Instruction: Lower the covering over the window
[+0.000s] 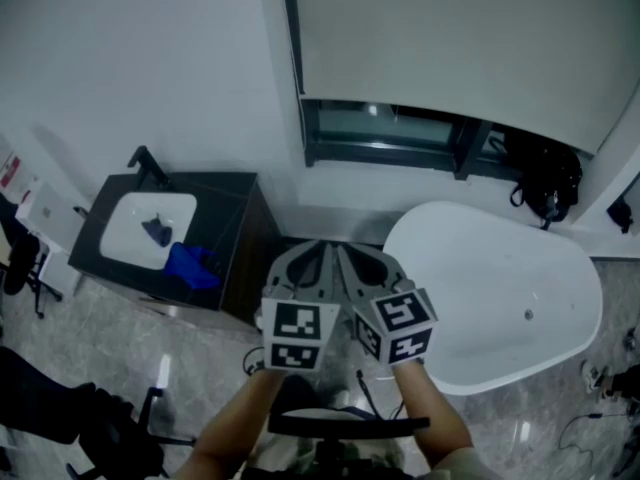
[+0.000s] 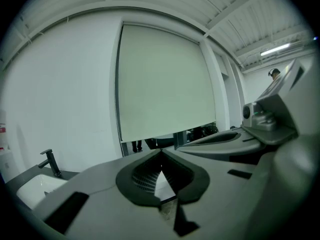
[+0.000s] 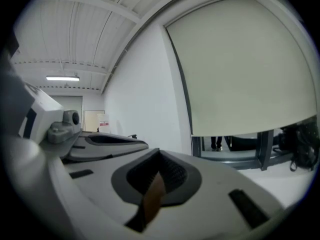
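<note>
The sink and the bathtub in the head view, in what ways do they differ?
The sink is small and rectangular, the bathtub far larger and oval. The sink sits in a dark cabinet; the bathtub stands free on the floor. The sink holds a dark object; the bathtub shows only a small drain. Both are white.

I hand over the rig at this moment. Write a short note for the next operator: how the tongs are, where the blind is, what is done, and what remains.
Left tongs: shut, empty.
Right tongs: shut, empty. The two are held side by side near the bathtub, away from the wall.
Blind: down over most of the window. A strip of glass at the bottom is uncovered.
Done: most of the lowering, by the look of it.
Left: cover that last strip. No pull cord or chain shows in any view, so find it first.
</note>
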Action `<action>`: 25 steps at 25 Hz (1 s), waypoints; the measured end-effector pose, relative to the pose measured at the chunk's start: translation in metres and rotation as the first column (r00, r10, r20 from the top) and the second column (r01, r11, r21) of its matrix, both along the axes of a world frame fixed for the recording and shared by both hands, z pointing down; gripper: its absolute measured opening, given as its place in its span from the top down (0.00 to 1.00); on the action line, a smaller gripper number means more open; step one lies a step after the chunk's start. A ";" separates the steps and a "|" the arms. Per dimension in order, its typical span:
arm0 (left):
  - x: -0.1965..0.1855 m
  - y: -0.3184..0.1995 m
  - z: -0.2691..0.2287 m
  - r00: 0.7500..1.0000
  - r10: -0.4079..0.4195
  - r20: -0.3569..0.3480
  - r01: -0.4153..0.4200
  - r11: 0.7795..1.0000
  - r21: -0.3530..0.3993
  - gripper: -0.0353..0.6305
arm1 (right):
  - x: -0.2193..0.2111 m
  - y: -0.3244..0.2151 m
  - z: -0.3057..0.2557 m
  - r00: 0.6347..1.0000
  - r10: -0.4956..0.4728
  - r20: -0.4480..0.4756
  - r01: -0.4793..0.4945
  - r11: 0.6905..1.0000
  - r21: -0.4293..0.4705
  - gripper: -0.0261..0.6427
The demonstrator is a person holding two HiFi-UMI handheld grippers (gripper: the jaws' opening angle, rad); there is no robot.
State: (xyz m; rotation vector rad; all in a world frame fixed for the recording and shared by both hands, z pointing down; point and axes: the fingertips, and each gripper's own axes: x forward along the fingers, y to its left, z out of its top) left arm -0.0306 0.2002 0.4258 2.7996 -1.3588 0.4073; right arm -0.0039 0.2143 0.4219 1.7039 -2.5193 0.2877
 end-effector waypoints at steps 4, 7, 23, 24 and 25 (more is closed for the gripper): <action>0.010 -0.014 0.001 1.000 -0.001 0.005 0.001 1.000 0.006 0.92 | 0.009 -0.016 0.001 1.000 0.000 0.017 0.000 1.000 -0.006 0.95; 0.016 -0.031 0.004 1.000 0.005 0.001 -0.005 1.000 0.001 0.92 | 0.016 -0.033 0.002 1.000 0.013 0.014 -0.013 1.000 -0.005 0.95; 0.018 -0.200 -0.006 0.996 0.032 -0.085 -0.034 0.999 -0.013 0.92 | 0.017 -0.199 -0.013 0.997 0.063 -0.037 -0.062 0.998 0.023 0.95; 0.015 -0.212 -0.009 0.995 0.030 -0.092 -0.031 0.999 -0.012 0.92 | 0.014 -0.210 -0.015 0.997 0.062 -0.042 -0.061 0.998 0.028 0.95; 0.013 -0.223 -0.011 0.995 0.028 -0.097 -0.029 1.000 -0.010 0.92 | 0.012 -0.221 -0.017 0.997 0.061 -0.049 -0.059 0.998 0.035 0.95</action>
